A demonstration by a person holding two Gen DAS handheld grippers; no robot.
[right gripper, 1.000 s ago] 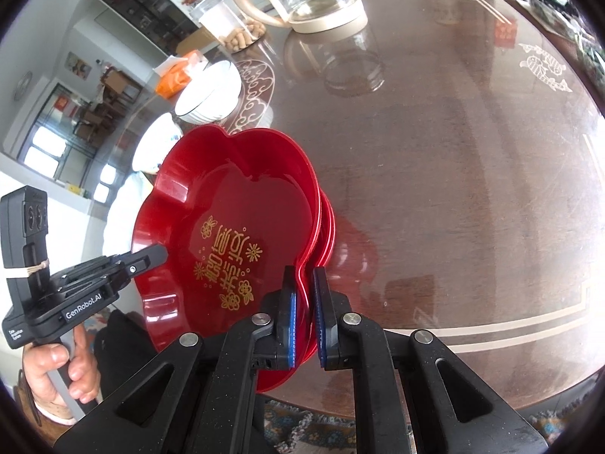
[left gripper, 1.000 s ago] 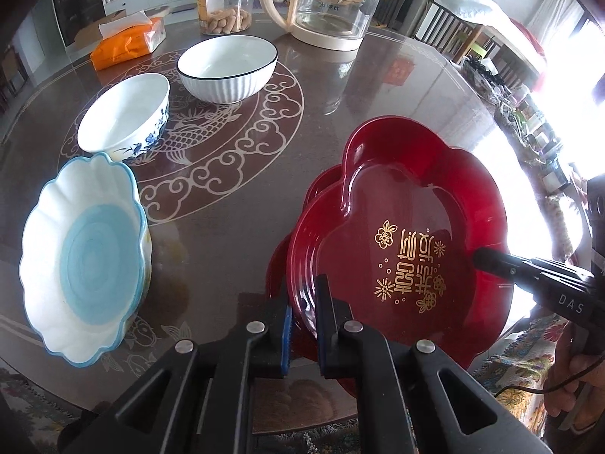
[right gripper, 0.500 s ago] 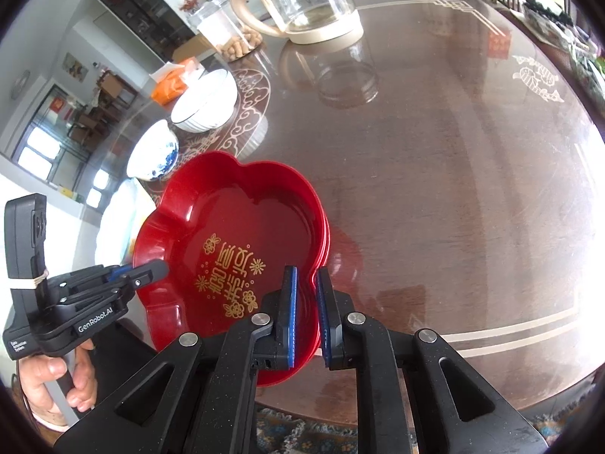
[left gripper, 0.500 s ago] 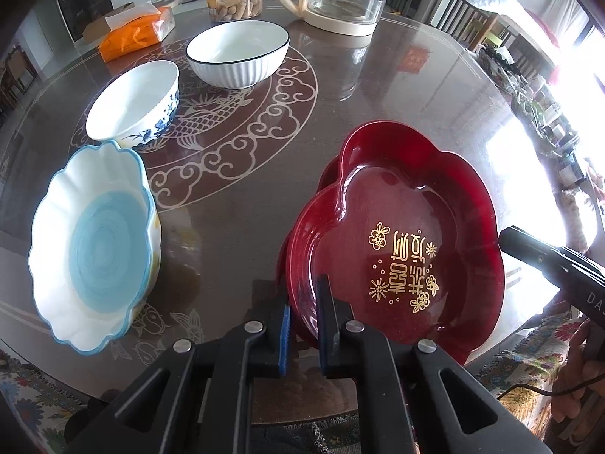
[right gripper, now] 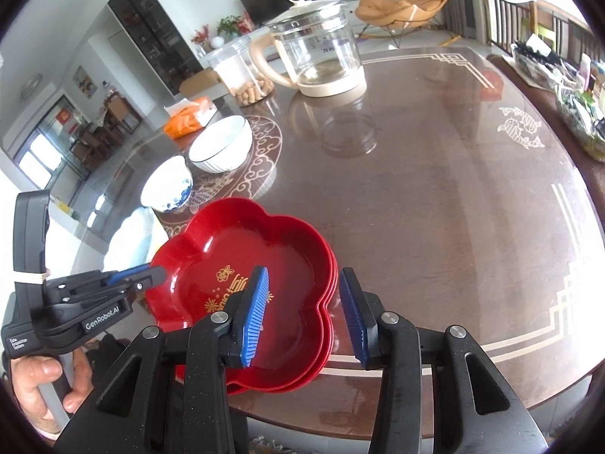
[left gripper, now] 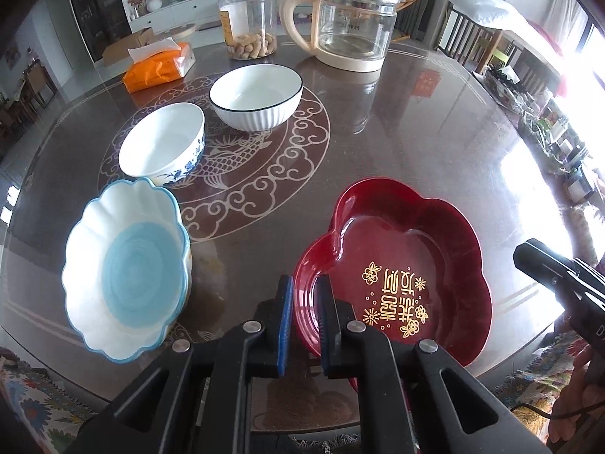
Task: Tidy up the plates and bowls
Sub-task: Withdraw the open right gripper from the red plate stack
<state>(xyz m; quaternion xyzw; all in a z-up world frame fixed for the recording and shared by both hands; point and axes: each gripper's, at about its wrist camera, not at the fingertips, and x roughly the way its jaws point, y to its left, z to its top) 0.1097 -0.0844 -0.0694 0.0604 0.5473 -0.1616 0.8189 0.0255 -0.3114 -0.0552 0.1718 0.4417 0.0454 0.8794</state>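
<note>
Red lacquer-look flower-shaped plates (left gripper: 412,265), stacked, w/ gold characters inside, sit at the near right of the round table (left gripper: 397,143). Left wrist view: left gripper (left gripper: 304,323) has its blue pads close together, straddling the near-left rim of the top plate; whether they actually press the rim cannot be told. Left of it, near edge: scalloped white-and-blue plate (left gripper: 126,272). Farther, on the dragon medallion: blue-patterned white bowl (left gripper: 162,143) just behind the scalloped plate, & ribbed white bowl w/ dark rim (left gripper: 256,96) to its right, apart from it. Far side: orange tissue pack (left gripper: 159,66), clear jar w/ peanuts (left gripper: 248,22), glass kettle w/ cream handle (left gripper: 349,26). Right gripper (left gripper: 559,283) enters at the right edge, tip off the plates' right rim.

Right wrist view: right gripper (right gripper: 304,316) spread wide, left pad over the plate interior, right pad outside the rim, neither touching it. Stack (right gripper: 249,265) shows approx. three red rims. Left gripper (right gripper: 151,278), hand-held, sits at the stack's left rim. Both bowls (right gripper: 168,187) (right gripper: 221,143), tissue pack (right gripper: 187,119), jar (right gripper: 242,72) & kettle (right gripper: 317,56) lie farther back
</note>
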